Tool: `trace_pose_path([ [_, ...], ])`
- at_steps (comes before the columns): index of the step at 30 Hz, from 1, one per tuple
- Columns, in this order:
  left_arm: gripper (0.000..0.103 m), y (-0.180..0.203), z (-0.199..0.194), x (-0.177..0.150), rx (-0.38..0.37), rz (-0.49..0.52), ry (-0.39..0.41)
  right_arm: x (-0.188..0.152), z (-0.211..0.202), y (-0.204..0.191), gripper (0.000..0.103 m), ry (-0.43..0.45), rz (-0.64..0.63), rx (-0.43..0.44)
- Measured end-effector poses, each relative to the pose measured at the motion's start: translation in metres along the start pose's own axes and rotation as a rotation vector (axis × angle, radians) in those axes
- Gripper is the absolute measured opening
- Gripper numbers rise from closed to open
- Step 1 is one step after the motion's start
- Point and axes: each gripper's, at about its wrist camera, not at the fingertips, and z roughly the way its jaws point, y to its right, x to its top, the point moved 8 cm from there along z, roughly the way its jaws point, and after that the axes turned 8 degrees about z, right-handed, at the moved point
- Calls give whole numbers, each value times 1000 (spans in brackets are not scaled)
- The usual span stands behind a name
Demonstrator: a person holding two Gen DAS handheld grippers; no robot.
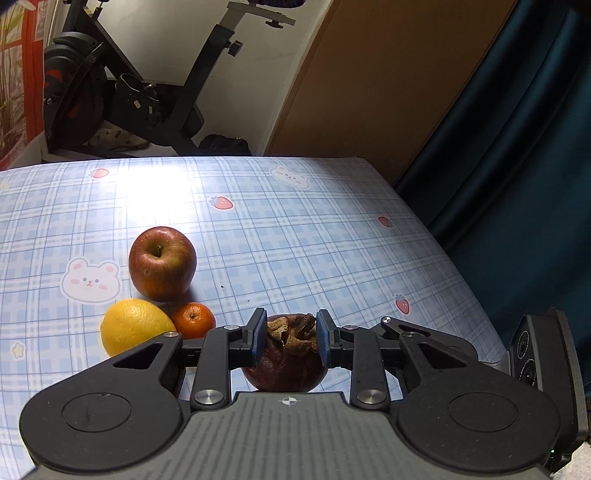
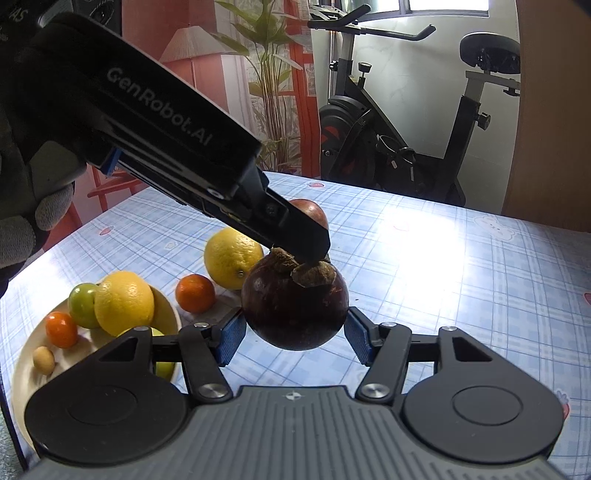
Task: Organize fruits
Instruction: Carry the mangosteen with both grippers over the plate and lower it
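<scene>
Bare bench [image 1: 332, 236] lies open to the right and far side, while the apple [image 1: 162, 263], lemon [image 1: 135, 326] and tangerine [image 1: 193, 319] crowd the left, and the full plate [image 2: 26, 365] blocks the near left corner.

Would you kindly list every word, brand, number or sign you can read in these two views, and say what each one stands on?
"GenRobot.AI": pale letters along the black body of the left claw, seen in the right wrist view.
"AS": fragment at the top left corner of that view, on a dark surface; the rest is cut off.
The tablecloth carries only bear and strawberry pictures, no words.
Nothing on the exercise bike is readable.
</scene>
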Motion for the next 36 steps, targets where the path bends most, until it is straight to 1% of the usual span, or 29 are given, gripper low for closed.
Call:
trace_pose_path([
  [3, 30, 2, -22, -7, 8, 0, 14, 1, -11, -20, 61, 7, -21, 3],
  [7, 30, 0, -52, -19, 26, 2, 34, 1, -21, -49, 61, 13, -30, 29],
  [12, 30, -16, -85, -40, 33, -37, 36, -5, -24, -90, 61, 5, -48, 74],
  [17, 30, -34, -106, -65, 41, -77, 31, -16, -17, -125, 61, -27, -64, 111],
  [20, 30, -43, -109, -80, 45, -89, 21, -27, -12, -139, 61, -59, -76, 126],
  [25, 30, -54, -105, -102, 44, -110, -3, -47, 2, -147, 61, -117, -84, 133],
  [30, 30, -63, -102, -113, 45, -119, -23, -57, 12, -150, 61, -158, -86, 140],
  [36, 30, -68, -95, -119, 57, -120, -44, -65, 23, -151, 61, -189, -87, 145],
])
